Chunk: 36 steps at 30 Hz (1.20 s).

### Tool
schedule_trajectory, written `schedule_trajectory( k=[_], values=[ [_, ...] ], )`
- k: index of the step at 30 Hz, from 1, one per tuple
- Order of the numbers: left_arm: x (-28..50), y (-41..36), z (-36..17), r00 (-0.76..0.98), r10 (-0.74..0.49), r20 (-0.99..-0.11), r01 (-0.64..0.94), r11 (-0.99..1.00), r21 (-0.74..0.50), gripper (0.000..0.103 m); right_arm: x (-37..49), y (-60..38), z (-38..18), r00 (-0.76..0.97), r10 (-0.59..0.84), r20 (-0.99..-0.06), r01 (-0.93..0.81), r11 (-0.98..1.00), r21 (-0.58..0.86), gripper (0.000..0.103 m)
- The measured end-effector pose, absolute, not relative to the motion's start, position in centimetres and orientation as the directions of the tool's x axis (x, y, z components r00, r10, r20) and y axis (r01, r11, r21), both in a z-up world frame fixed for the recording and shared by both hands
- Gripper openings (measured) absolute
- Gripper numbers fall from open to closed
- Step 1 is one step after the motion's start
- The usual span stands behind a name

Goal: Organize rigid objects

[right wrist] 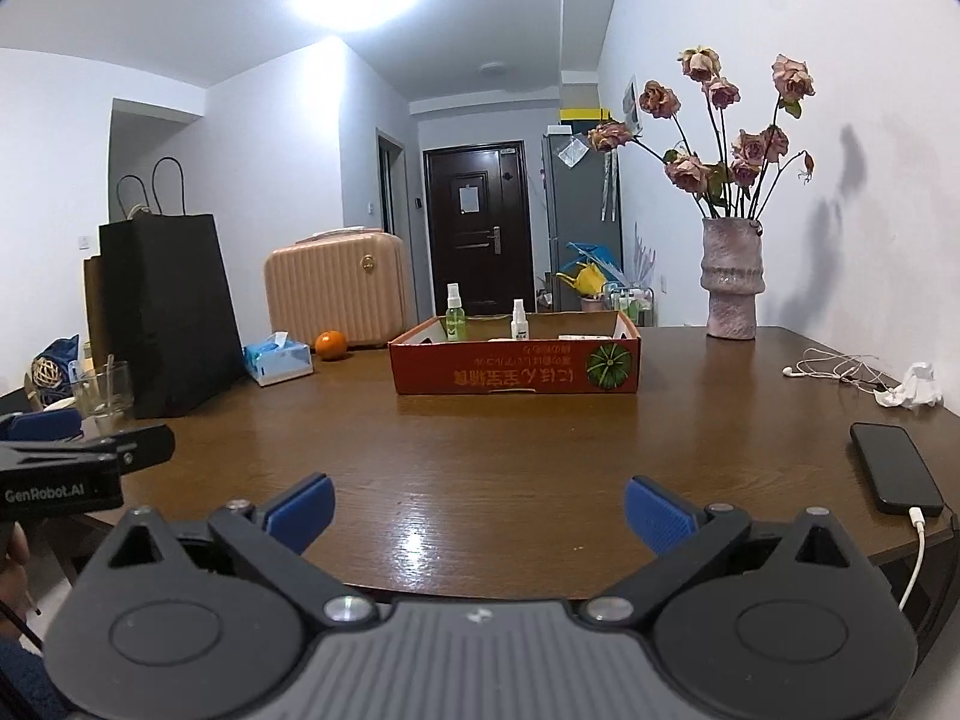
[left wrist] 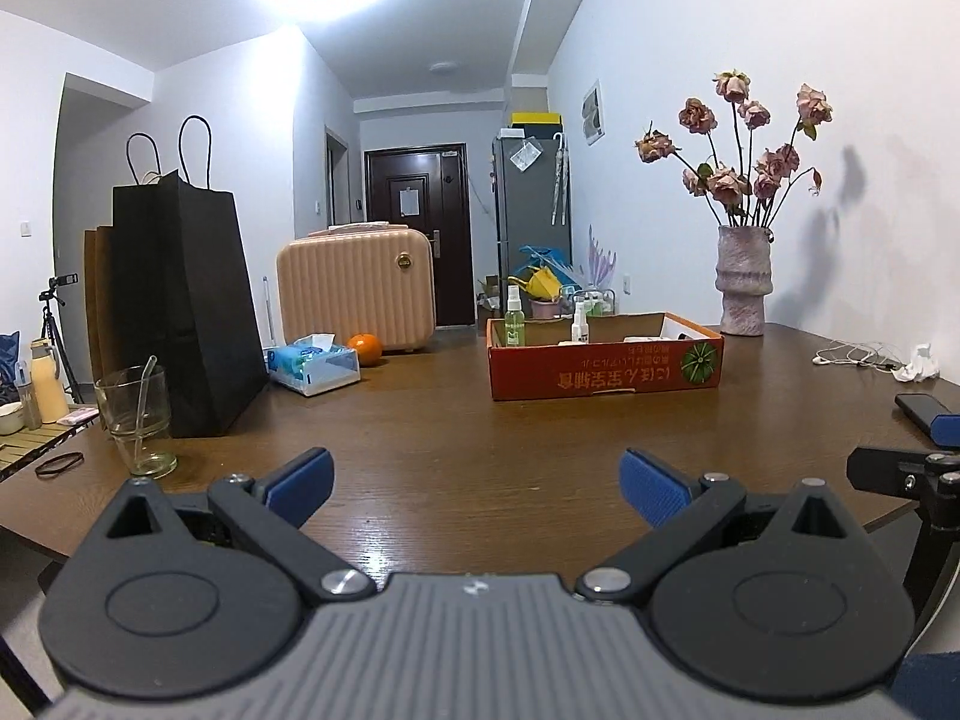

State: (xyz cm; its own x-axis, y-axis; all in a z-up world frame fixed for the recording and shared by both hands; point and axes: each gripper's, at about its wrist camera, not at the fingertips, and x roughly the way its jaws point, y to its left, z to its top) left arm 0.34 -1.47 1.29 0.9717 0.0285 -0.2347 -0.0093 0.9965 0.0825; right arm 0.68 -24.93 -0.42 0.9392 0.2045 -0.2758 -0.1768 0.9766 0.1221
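Both tools, the left tool (left wrist: 474, 483) and right tool (right wrist: 477, 507), hover wide open and empty over bare counter (right wrist: 510, 450). Straight ahead, well apart, the red box (right wrist: 513, 369) holds a green spray bottle (right wrist: 455, 313) and white bottle (right wrist: 519, 321) upright. That suits either sorting about to start or already finished, so no particular pick is called for.

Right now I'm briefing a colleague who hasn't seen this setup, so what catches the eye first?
The red cardboard tray mid-table, with spray bottles standing in it. Then the vase of dried roses at the far right corner by the wall, and the tall black paper bag on the left. Both grippers, left and right, hang open and empty.
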Motion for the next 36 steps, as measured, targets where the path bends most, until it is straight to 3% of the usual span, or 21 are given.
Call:
schedule_trajectory(
  k=[36],
  values=[
    [0.46, -1.33, 1.13, 0.971, 0.025, -0.238, -0.005, 0.996, 0.086, 0.103, 0.52, -24.68, -0.62, 0.937, 0.219, -0.271, -0.191, 0.974, 0.125, 0.103]
  ],
)
